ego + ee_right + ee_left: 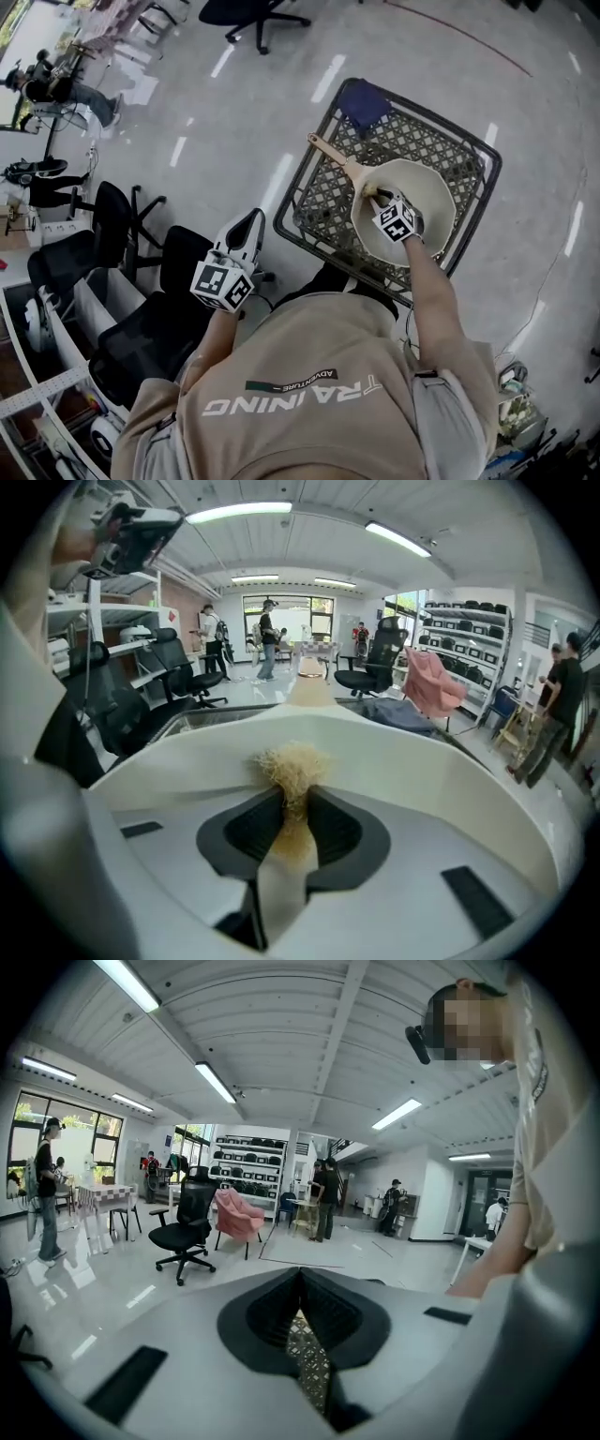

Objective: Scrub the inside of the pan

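Right gripper: clamped on a straw-coloured fibre scrubber, tuft inside the cream pan, pan handle pointing away-left. Left gripper: closed, empty, well left of the pan.

Lattice metal table, blue cloth on its far corner, black office chairs nearby

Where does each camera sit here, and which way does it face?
Head view: on the head, steeply down on pan and wire-mesh table; shoulders, left gripper, right gripper show.
Left gripper view: on that gripper, level across the room; shut jaws, an arm.
Right gripper view: on that gripper, into the pan; jaws clamp the scrubber.
Shared: pan, head and right gripper views.
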Available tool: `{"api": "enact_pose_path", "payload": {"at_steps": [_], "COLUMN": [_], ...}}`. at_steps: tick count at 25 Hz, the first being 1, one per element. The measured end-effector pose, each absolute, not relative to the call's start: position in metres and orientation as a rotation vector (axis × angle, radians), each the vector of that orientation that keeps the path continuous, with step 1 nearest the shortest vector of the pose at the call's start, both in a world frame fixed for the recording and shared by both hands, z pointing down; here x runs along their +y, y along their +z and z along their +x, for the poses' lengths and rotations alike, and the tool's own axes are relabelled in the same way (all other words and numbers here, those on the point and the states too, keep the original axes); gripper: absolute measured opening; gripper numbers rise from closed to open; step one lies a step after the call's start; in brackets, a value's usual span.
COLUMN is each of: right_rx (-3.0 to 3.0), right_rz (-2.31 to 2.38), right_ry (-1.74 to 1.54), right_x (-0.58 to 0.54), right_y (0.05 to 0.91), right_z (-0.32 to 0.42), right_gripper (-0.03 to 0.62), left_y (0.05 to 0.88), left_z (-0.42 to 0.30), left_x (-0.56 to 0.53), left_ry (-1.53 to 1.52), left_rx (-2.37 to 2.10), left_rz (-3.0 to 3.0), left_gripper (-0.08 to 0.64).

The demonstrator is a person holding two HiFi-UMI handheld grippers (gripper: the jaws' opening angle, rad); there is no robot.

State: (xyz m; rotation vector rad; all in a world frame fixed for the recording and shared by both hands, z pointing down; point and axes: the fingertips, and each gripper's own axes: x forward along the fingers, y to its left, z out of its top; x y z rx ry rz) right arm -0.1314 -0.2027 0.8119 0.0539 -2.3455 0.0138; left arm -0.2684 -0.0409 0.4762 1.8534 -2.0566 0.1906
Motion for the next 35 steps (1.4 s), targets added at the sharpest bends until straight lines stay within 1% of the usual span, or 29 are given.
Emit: {"api": "enact_pose_path", "payload": {"at_steps": [7,11,13,22,31,35], "right_rx": [-2.283,-2.062,-1.949,-1.571,-1.223,-1.136], "right_rz": [0.23,0.504,0.543,0.334,0.004,-0.1], "right_ry": [-0.114,-0.274,-0.358,-0.61,-0.514,-0.386], "right_x": [-0.259,-0.306,-0.318,-0.322,-0.267,-0.236], "right_y": [0.813,0.812,0.812,0.808,0.831,0.832], "right_z": [-0.122,-0.082,-0.064,0.003,0.053,0.068], "right_gripper": [0.091,0.091,0.091,0.091,0.089,0.087], "left_y": [0.48,0.483,0.482,0.479,0.489,0.484], "left_z": [-0.259,-0.251,-0.247,-0.228,-0.203,-0.207], "left_x": [-0.059,-0.069,-0.075,-0.091,-0.093,-0.09], "left_ry": [0.198,0.178,0.167,0.065,-0.009,-0.041], "left_rx": [-2.012,-1.989,-1.982,-1.929,-1.847,-1.853], "left_rz": [1.897,1.925,1.948,2.016,2.055,2.062], "left_gripper": [0.018,0.018,0.018,0.018,0.018,0.018]}}
